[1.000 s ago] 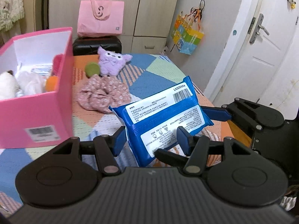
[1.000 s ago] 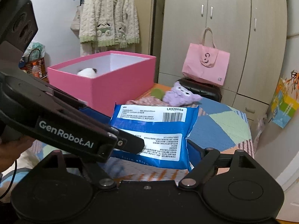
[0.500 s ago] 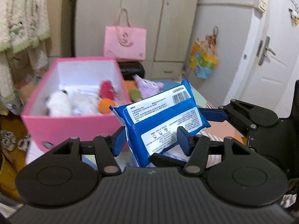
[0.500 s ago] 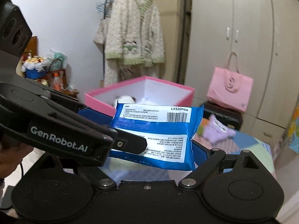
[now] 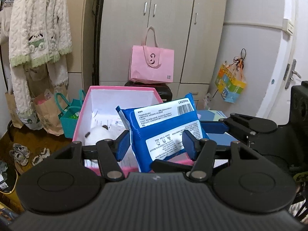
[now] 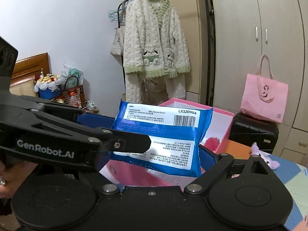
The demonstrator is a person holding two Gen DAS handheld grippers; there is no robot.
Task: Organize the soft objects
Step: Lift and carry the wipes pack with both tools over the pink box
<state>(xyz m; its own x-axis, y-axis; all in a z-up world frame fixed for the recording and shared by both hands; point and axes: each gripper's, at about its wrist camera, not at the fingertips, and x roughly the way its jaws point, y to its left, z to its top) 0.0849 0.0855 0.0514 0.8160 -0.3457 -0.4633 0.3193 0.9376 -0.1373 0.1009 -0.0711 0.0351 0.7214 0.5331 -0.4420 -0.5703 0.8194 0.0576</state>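
A blue wipes pack hangs tilted over the near end of the open pink box. My left gripper is shut on it, one pad on each side. In the right wrist view the same pack lies between the fingers of my right gripper, whose jaws are opening. Its right pad stands at the pack's edge, and the left one is hidden behind the left gripper's black body. A white plush and a pink fluffy thing lie in the box. A purple plush sits on the table.
A pink tote bag stands on a black case before the wardrobe. A fluffy cardigan hangs at the left over paper bags and shoes on the floor. The patchwork table cover runs to the right.
Both grippers carried the pack up and to the left, from over the table to above the pink box. The right gripper's jaws have widened around it.
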